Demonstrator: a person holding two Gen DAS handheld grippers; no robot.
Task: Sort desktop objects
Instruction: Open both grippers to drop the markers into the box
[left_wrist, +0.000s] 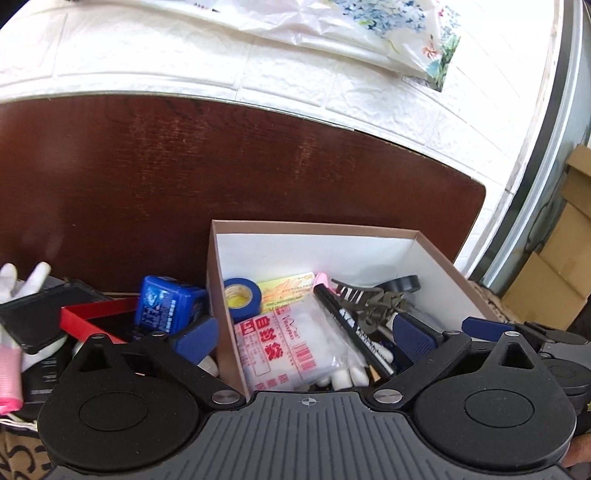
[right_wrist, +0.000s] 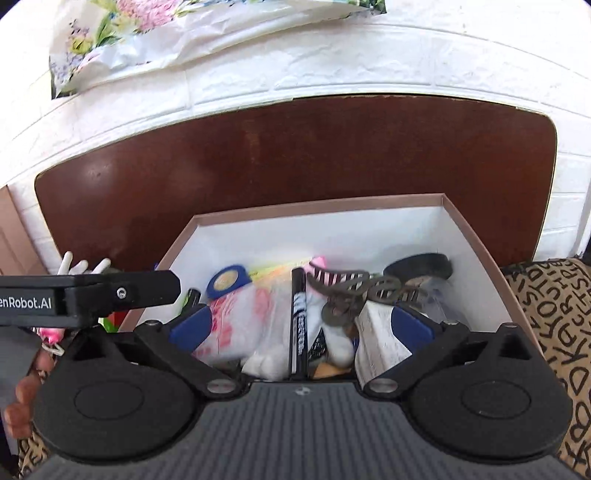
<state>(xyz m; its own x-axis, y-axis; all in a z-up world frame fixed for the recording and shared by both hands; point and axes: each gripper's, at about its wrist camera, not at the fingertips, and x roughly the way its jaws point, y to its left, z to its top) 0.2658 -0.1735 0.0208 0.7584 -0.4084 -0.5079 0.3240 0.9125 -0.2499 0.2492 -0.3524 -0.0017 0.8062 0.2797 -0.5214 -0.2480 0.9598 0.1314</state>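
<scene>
Desktop objects are seen gathered in an open cardboard box (left_wrist: 424, 251) with a white inside, which is set on a dark brown wooden table (left_wrist: 221, 166) against a white brick-pattern wall. Inside the box, a roll of blue tape (left_wrist: 242, 297) is leaned near the left wall, a clear packet with red print (left_wrist: 284, 347) is laid beside it, and a black marker (left_wrist: 347, 325) is stretched diagonally across the pile. A grey hair claw (left_wrist: 365, 299) is rested on top near the middle, and a black roll of tape (left_wrist: 404, 283) is placed toward the far right corner.

Outside the box, just left of its wall, a blue printed pack (left_wrist: 166, 306) is propped above a red tray (left_wrist: 92, 321), and a black flat case (left_wrist: 40, 314) is lying further left.

The left gripper (left_wrist: 306, 336) is spread wide, its left finger outside the box wall and its right finger inside; nothing is clasped between them. The right gripper (right_wrist: 301, 328) is likewise spread wide over the contents of the box, and nothing is pinched by its pads, although the marker is seen lying between them.
</scene>
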